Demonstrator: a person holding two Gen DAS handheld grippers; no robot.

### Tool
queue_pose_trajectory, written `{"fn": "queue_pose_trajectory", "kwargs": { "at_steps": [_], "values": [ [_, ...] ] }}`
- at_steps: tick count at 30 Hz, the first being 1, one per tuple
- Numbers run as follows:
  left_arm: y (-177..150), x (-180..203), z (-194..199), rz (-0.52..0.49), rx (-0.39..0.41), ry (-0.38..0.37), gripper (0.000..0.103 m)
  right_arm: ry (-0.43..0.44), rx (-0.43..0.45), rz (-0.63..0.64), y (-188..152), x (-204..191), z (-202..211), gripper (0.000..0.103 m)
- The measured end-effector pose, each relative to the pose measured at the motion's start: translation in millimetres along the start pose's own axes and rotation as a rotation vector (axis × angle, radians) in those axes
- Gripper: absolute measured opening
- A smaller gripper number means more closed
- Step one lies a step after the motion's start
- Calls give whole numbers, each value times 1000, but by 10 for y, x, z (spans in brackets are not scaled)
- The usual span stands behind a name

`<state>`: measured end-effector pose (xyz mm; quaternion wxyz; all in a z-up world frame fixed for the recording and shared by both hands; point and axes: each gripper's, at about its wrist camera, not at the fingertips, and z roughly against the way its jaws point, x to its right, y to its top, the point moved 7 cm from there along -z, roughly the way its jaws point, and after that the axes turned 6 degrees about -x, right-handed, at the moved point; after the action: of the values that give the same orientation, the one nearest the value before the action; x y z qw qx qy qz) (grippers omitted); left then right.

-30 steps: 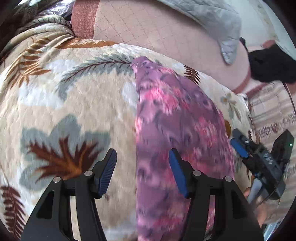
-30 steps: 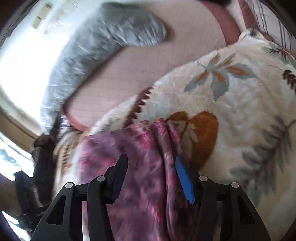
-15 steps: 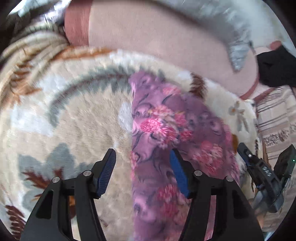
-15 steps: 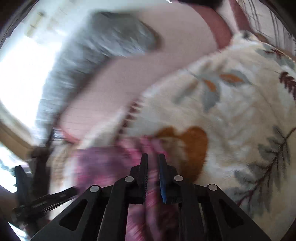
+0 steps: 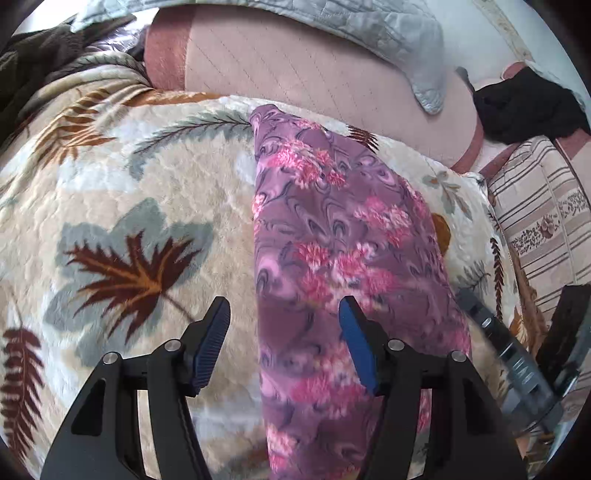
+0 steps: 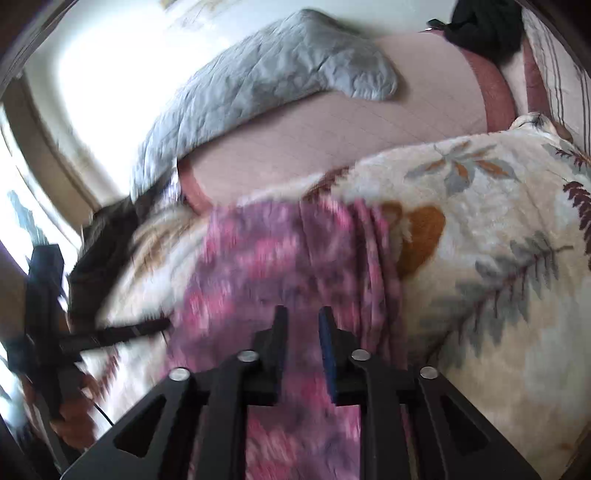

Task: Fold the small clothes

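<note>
A purple garment with pink flowers [image 5: 332, 258] lies as a long folded strip on a cream leaf-patterned blanket [image 5: 129, 221]. My left gripper [image 5: 284, 332] is open just above the strip's left edge, its right finger over the cloth, its left finger over the blanket. The garment also shows in the right wrist view [image 6: 280, 258], blurred. My right gripper [image 6: 301, 332] hovers over the cloth with its jaws nearly closed, a narrow gap between them and no cloth visibly pinched. The right gripper appears blurred at the right edge of the left wrist view [image 5: 517, 362].
A pink quilted mattress [image 5: 314, 74] lies beyond the blanket, with a grey quilt [image 5: 388, 33] on it. A black garment [image 5: 528, 107] sits at the far right, above a striped cushion [image 5: 543, 221]. Dark cloth [image 5: 33, 62] lies at the far left.
My right gripper closed from wide open to nearly shut and shifted over the garment. My left gripper stayed open and shifted slightly over the strip's left edge.
</note>
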<state>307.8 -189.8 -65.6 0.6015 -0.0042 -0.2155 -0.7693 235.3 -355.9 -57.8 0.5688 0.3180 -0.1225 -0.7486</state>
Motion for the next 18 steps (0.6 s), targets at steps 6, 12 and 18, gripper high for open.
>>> {"fn": "queue_pose_trajectory", "kwargs": {
  "at_steps": [6, 12, 18],
  "values": [
    [-265, -42, -270, -9, -110, 9, 64, -38, -70, -6, -97, 99, 34, 26],
    [66, -448, -206, 179, -94, -69, 63, 59, 30, -330, 193, 759, 170, 61],
    [208, -381, -436, 237, -155, -197, 64, 216, 16, -466, 138, 954, -235, 61]
  ]
}}
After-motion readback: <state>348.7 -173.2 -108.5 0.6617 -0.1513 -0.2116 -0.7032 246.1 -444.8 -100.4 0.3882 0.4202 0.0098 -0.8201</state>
